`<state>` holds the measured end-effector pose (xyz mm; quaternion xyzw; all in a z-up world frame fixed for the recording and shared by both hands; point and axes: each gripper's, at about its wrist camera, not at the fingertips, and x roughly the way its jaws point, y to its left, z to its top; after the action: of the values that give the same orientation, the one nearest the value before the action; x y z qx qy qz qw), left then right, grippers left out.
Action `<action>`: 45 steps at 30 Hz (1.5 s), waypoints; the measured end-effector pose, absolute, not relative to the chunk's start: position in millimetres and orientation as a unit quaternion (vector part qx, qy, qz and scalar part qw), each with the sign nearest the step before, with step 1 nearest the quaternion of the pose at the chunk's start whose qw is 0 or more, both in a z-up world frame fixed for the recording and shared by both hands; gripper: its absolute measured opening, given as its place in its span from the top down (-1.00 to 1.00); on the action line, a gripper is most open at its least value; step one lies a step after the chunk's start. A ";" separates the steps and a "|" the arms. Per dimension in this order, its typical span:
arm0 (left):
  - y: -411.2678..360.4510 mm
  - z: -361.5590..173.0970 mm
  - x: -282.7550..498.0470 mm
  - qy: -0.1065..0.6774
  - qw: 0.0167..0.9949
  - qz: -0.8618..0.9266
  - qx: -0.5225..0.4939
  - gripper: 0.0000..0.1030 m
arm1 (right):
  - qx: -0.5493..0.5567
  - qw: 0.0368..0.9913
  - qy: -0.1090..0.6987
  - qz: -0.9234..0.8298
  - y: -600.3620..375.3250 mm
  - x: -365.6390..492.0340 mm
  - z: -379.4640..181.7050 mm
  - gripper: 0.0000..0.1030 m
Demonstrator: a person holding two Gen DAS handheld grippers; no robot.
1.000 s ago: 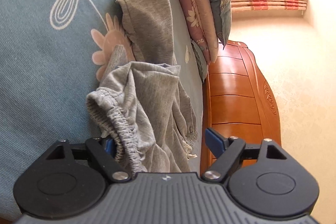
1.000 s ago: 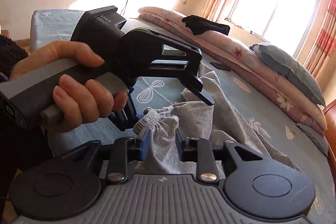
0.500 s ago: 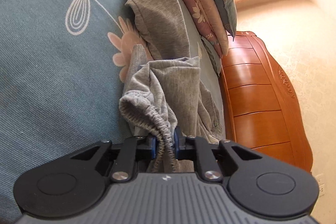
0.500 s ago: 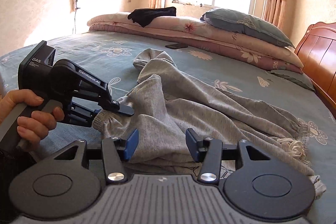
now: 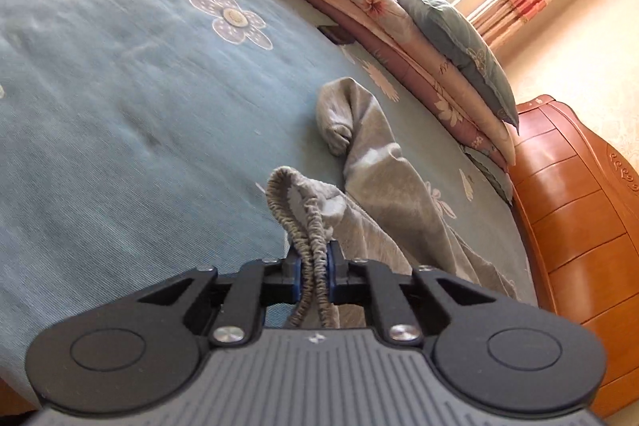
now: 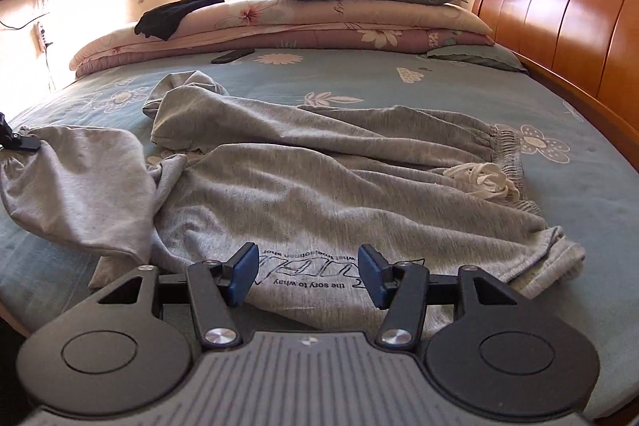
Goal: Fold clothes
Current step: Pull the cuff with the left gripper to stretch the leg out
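On the blue floral bedspread (image 6: 359, 74), left tool (image 5: 313, 268) pinches the grey trousers' (image 6: 319, 178) cuff; right tool (image 6: 305, 274) gapes.

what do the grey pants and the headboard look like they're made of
Grey pants: soft knit, probably cotton jersey, matte and heathered; it drapes in loose wrinkles and its cuff, pinched in the left tool, is gathered elastic. Headboard: wood or wood veneer, orange-brown with a glossy varnish, judging by the sheen and carved trim.
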<state>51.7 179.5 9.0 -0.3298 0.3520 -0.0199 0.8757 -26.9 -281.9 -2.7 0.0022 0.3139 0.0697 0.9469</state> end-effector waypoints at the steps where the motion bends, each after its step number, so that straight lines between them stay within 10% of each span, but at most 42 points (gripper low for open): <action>1: 188.6 11.9 50.3 0.351 0.878 -0.006 -0.325 0.82 | 0.006 0.947 0.315 0.067 -284.0 -26.9 -3.6 -0.17; 45: 371.9 0.8 63.2 0.383 0.841 0.245 -0.292 0.82 | 0.298 0.855 0.418 -0.076 -383.3 -0.5 -62.9 -0.36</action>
<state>63.2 371.9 0.8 -0.2924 0.3828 0.2454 0.8413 -0.5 -383.3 -62.9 0.2985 0.4181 -0.0758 0.8546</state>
